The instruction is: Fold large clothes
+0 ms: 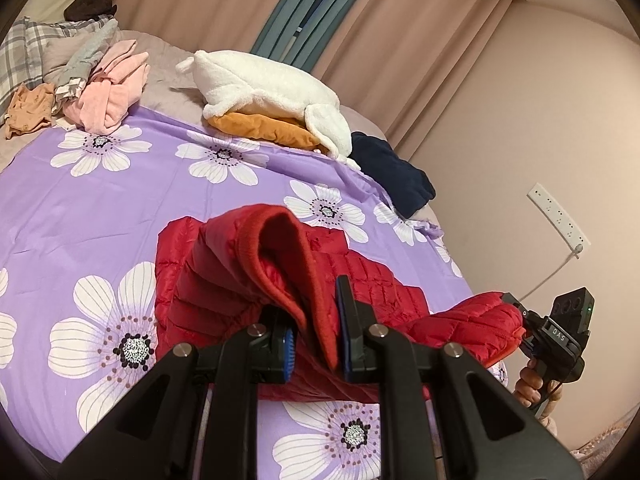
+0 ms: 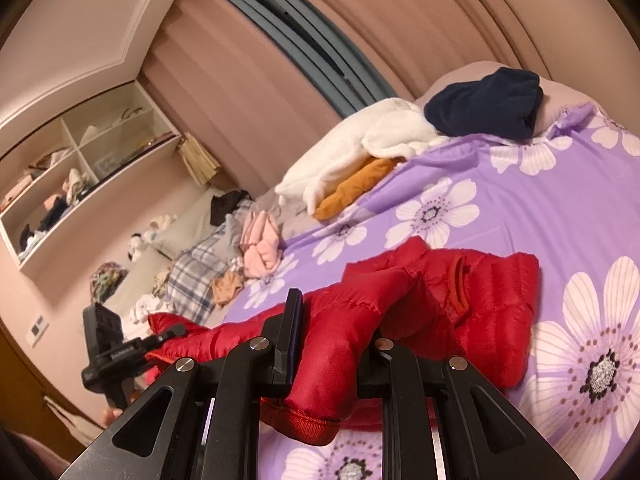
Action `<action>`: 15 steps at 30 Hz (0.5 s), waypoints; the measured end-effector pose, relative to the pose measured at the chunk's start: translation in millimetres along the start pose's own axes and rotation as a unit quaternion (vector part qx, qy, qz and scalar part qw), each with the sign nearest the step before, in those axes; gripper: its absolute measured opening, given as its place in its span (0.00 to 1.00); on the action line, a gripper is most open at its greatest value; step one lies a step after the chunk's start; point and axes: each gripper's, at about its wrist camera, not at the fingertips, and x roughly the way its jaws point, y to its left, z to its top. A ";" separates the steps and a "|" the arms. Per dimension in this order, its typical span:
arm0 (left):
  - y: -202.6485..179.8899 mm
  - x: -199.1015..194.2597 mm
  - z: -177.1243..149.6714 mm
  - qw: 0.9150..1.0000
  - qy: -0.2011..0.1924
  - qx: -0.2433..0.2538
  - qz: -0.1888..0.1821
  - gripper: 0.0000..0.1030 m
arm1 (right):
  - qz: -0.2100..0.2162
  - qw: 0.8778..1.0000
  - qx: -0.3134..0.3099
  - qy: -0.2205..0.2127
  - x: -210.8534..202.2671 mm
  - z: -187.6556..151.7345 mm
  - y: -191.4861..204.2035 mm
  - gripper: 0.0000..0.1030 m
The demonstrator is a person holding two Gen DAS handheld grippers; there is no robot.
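Quilted red jacket (image 1: 360,280): shiny, slick synthetic shell, with matt ribbed knit at cuff (image 2: 316,426) and collar. Purple floral sheet (image 1: 120,208): smooth, thin woven cloth, faintly creased. White garment (image 1: 264,88): thick, fluffy fleece. Gripper arms (image 1: 320,360): matt black plastic with 4 bright metal pivot pins; blue rubbery pads (image 1: 343,320).

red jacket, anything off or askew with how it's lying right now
Yes. The red jacket isn't flat: both grippers, left and right, pinch a part of it and hold it up, so it lies bunched and crooked on the purple sheet.
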 end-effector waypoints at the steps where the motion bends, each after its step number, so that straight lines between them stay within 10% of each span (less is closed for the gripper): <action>1: 1.3 3.0 1.6 1.000 0.002 0.000 0.001 0.17 | -0.002 1.000 0.002 0.001 0.6 0.0 -0.8 0.20; 15: 17.2 50.3 19.1 0.999 0.030 -0.006 0.019 0.17 | -0.036 0.999 0.026 0.013 27.3 9.4 -23.3 0.20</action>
